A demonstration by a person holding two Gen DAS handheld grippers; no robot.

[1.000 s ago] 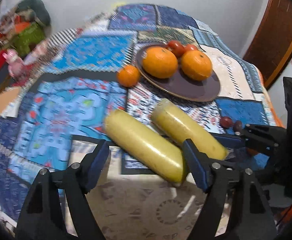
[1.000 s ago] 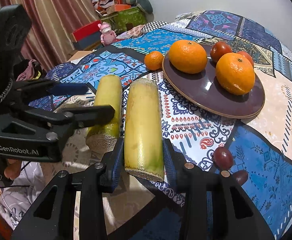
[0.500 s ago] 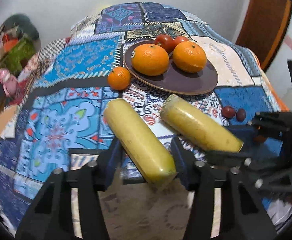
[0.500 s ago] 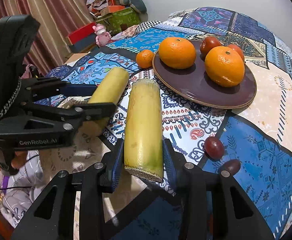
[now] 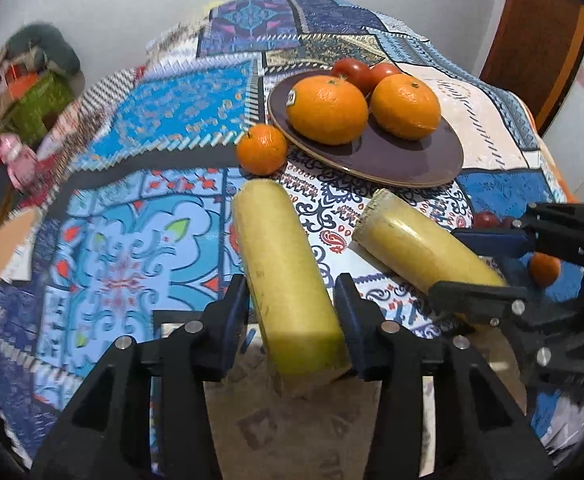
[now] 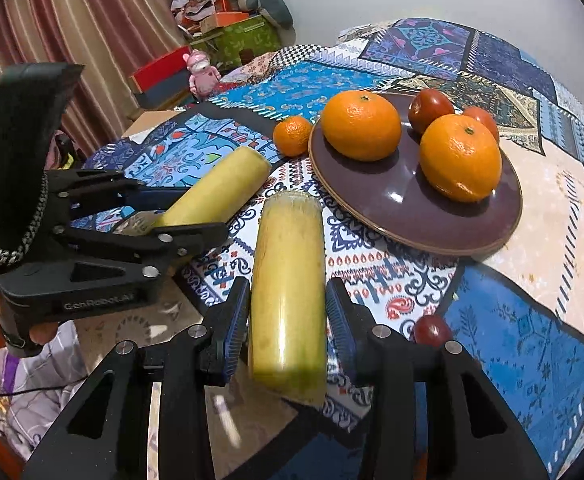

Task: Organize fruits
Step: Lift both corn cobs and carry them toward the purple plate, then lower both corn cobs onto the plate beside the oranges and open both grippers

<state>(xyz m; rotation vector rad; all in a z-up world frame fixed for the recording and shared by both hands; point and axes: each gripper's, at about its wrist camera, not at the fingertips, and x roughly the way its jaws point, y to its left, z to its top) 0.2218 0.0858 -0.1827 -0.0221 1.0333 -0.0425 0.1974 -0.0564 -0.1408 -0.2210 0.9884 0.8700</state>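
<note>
We had each gripper on its own yellow stalk at the table's near edge. The left gripper had just closed on the left stalk; the right gripper clamped the right stalk, probably to move both toward the plate.

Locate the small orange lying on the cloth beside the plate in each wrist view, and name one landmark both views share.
Left wrist view: the small orange sits above centre, touching the left rim of the brown plate.
Right wrist view: the small orange sits just above centre, again at the plate's left rim.
Shared landmark: the brown plate carrying two large oranges.
</note>
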